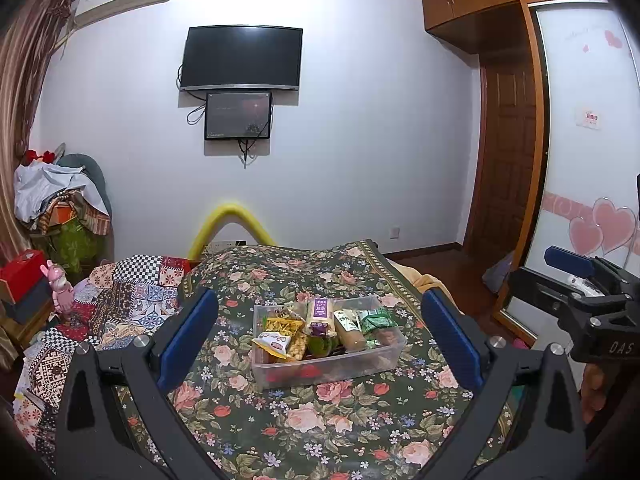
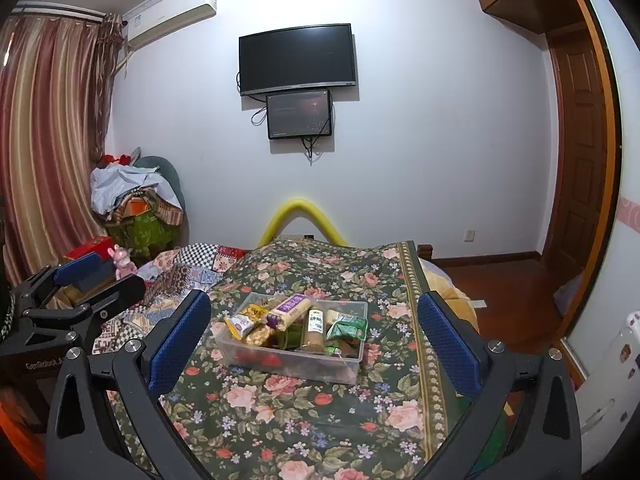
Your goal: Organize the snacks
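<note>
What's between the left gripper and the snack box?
Nothing but bare flowery cloth. In the left wrist view, the open left gripper frames the snack box, with only cloth in front of it.

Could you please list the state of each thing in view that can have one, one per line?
Left claw: open, holding nothing.
Right claw: open, holding nothing.
Plastic bin: lidless, full of snacks, resting on the floral cloth.
Television: screen dark.
Small screen: dimly lit.
Door: shut.
Curtain: drawn.
</note>
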A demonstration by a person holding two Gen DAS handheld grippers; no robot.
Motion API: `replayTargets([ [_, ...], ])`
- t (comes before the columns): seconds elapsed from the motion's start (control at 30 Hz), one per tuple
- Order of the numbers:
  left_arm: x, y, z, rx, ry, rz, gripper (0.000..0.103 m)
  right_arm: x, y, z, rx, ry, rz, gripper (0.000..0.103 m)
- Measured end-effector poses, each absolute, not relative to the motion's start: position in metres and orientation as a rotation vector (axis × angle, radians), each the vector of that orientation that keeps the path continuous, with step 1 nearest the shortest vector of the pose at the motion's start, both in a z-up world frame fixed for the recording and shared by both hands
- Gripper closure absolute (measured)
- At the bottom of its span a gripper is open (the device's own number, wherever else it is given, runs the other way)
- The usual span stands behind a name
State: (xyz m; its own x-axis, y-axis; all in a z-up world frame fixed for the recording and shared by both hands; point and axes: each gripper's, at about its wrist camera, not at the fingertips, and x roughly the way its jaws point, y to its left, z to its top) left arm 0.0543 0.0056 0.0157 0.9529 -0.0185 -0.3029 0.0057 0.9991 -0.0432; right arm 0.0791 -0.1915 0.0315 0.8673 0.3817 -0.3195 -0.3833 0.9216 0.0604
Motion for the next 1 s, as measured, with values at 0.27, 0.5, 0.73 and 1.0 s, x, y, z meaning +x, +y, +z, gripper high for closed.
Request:
replayTargets([
  [0.27, 0.0545, 0.0034, 0.016, -0.039, 0.307, -0.016, 0.0, 0.0803, -0.1921, 0.0313, -0.01, 0.338, 0.399, 0.0],
  [0.5, 0.054, 0.0041, 0.0163, -0.048, 0.314, -0.028, 0.0, 0.0809, -0.193, 0.0311, -0.006, 0.339, 0.396, 0.0],
  [0.73, 0.0524, 0.0103, 0.0179, -0.072, 0.308, -0.03, 0.0, 0.0813, -0.1935, 0.031, -0.006, 0.338, 0.397, 0.0],
  [1.0, 0.0519, 0.0097, 0.016, -0.072, 0.318, -0.038, 0.0, 0.0812, -0.1926, 0.0311, -0.006, 0.338, 0.397, 0.0],
])
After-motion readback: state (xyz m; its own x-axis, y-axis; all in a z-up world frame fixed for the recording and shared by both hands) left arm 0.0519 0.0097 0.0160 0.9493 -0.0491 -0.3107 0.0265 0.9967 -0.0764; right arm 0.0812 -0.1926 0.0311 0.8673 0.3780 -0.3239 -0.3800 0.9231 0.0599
